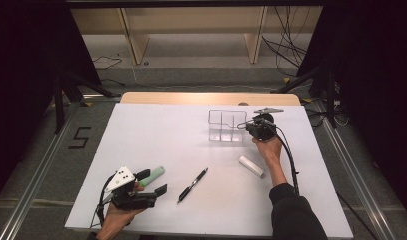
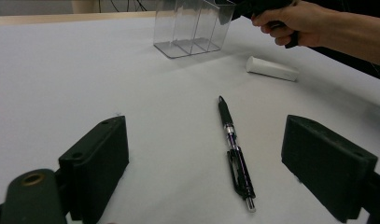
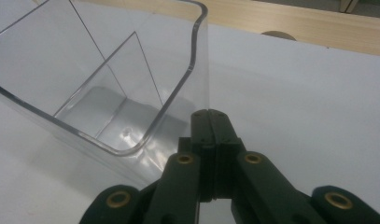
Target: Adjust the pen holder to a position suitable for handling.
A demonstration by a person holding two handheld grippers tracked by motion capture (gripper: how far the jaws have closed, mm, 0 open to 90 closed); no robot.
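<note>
A clear plastic organizer (image 1: pixel 226 126) with dividers stands at the far middle of the white table (image 1: pixel 156 135). My right gripper (image 1: pixel 242 126) is at its right side. In the right gripper view the jaws (image 3: pixel 209 114) are pressed together on the organizer's (image 3: pixel 108 93) thin side wall. My left gripper (image 1: pixel 158 183) rests near the front left, jaws wide open (image 2: pixel 201 158) with nothing held. A black pen (image 1: pixel 193 185) lies on the table just ahead of it, between the jaw lines (image 2: pixel 234 149). A white tube (image 1: pixel 251 166) lies near the right forearm.
A pale green cylinder (image 1: pixel 153 175) lies right beside the left gripper. From the left gripper view the white tube (image 2: pixel 271 69) sits in front of the organizer (image 2: pixel 192 28). A wooden strip (image 1: pixel 211 98) borders the table's far edge.
</note>
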